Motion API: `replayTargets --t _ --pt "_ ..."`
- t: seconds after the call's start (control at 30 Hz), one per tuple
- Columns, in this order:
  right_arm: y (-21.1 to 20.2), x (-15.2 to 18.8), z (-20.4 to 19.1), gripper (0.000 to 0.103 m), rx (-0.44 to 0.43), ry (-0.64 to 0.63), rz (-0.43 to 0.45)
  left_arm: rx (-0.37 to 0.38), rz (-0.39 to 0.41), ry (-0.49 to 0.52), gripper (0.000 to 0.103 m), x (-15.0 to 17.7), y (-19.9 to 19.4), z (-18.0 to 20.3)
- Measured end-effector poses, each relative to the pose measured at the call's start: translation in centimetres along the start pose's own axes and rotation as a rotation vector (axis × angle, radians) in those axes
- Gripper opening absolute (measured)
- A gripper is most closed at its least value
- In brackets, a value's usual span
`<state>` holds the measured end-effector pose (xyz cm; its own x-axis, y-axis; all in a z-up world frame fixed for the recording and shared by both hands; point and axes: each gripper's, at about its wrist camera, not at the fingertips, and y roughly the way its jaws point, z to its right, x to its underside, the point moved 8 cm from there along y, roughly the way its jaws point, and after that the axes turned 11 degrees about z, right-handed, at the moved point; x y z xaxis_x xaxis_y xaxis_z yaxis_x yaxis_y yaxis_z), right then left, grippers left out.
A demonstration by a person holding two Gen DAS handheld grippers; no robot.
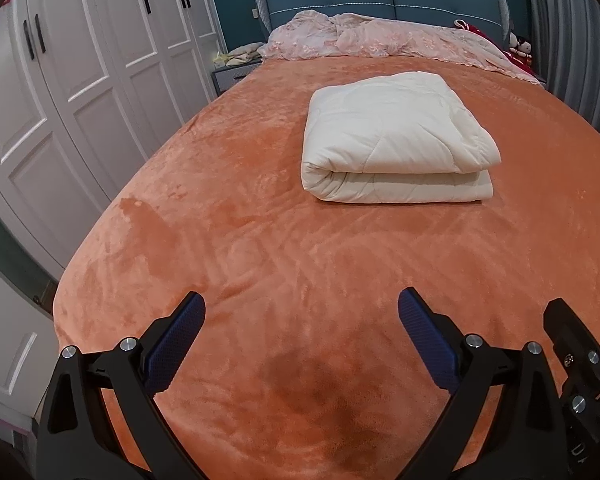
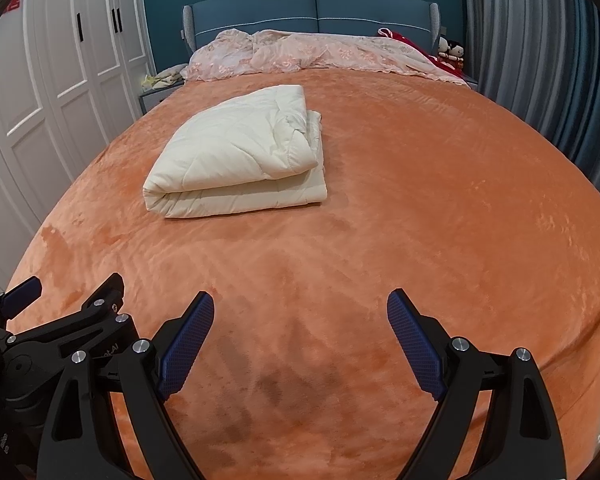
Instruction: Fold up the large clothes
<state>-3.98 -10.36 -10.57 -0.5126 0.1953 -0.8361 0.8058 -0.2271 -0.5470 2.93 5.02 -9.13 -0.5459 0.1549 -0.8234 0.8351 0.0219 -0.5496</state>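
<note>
Two claws held low over the near end of the bed (image 1: 228, 240), side by side, both tilted down toward the orange cover. Left claw (image 1: 302, 344) spread wide, nothing between its blue pads. Right claw (image 2: 300, 344) likewise wide and holding nothing. Folded cream quilt (image 1: 396, 140) lying flat on the bed, well beyond both claws, short of the pink bedding (image 1: 380, 40) heaped against the headboard (image 1: 388, 0). White wardrobe (image 1: 80, 60) standing left of the bed.

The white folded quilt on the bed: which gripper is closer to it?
Neither, clearly. The left gripper sees the folded quilt ahead and to its right; the right gripper sees it ahead and to its left. Both are open, well short of it.
</note>
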Motion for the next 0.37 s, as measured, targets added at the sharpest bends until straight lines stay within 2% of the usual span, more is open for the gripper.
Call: replayTargets --t 0.37 --pt "0.12 0.12 -0.22 0.086 0.004 0.000 -0.001 0.023 -0.029 0.003 0.094 0.16 0.47 0.14"
